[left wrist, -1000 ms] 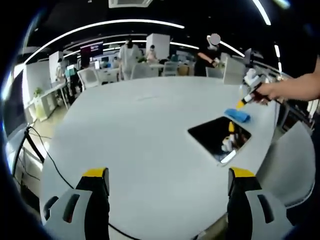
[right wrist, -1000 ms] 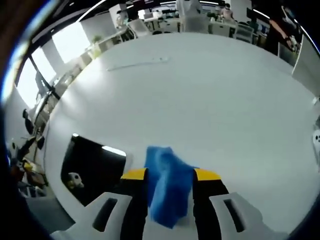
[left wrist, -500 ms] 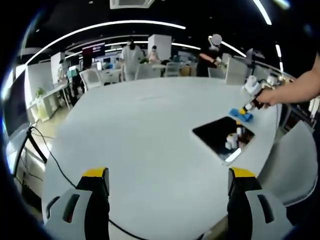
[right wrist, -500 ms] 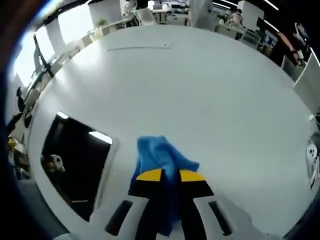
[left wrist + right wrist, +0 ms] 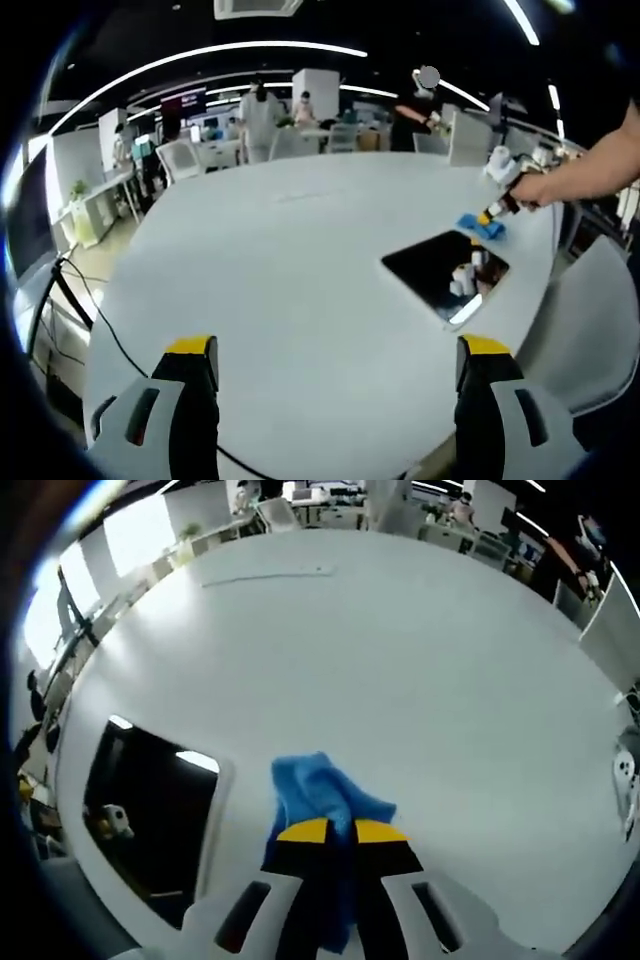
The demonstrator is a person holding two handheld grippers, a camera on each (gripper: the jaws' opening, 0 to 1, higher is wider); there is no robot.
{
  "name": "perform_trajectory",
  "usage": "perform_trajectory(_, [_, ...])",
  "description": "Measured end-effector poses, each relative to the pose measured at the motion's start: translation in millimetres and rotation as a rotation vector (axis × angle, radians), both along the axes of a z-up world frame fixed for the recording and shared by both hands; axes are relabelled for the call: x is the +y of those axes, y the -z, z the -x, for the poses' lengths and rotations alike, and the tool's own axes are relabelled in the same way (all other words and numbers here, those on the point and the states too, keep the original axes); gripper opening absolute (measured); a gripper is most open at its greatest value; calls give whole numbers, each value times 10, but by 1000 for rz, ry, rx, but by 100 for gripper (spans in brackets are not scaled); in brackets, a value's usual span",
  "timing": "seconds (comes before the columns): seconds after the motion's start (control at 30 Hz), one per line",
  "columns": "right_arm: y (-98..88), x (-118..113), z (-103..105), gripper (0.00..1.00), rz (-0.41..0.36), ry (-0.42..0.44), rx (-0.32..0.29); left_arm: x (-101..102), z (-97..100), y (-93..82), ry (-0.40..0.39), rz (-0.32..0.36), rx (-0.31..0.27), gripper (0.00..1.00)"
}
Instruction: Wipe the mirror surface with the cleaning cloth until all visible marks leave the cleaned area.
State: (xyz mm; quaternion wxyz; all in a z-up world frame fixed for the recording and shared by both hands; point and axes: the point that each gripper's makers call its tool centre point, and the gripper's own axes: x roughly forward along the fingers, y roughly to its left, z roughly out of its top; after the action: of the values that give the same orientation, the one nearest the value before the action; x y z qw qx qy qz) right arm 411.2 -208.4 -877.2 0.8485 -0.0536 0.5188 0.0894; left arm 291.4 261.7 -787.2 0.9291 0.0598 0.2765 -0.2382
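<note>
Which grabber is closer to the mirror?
Right. The right gripper, shut on the blue cloth, sits just beside the mirror. The left gripper is far across the table.

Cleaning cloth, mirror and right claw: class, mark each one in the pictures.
cleaning cloth (image 5: 318, 787), right gripper view, on its blue bunched fold ahead of the claw.
mirror (image 5: 432, 268), left gripper view, on its dark reflecting face.
right claw (image 5: 341, 832), right gripper view, between its yellow tips, shut on the cloth.
</note>
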Motion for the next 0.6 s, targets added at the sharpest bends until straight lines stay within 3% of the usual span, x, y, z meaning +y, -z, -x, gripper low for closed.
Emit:
perform_trajectory(0.1, [-8, 1, -6, 2, -7, -10, 37, 29, 25, -24, -9, 23, 1, 99])
perform_trajectory(0.2, [-15, -7, 1, 1, -51, 47, 84, 58, 42, -43, -3, -1, -11, 100])
perform_trajectory(0.4, [-135, -47, 5, 1, -12, 35, 88, 76, 7, -137, -11, 12, -24, 100])
perform_trajectory(0.6, [-308, -70, -59, 1, -59, 82, 66, 33, -1, -157, -7, 22, -31, 100])
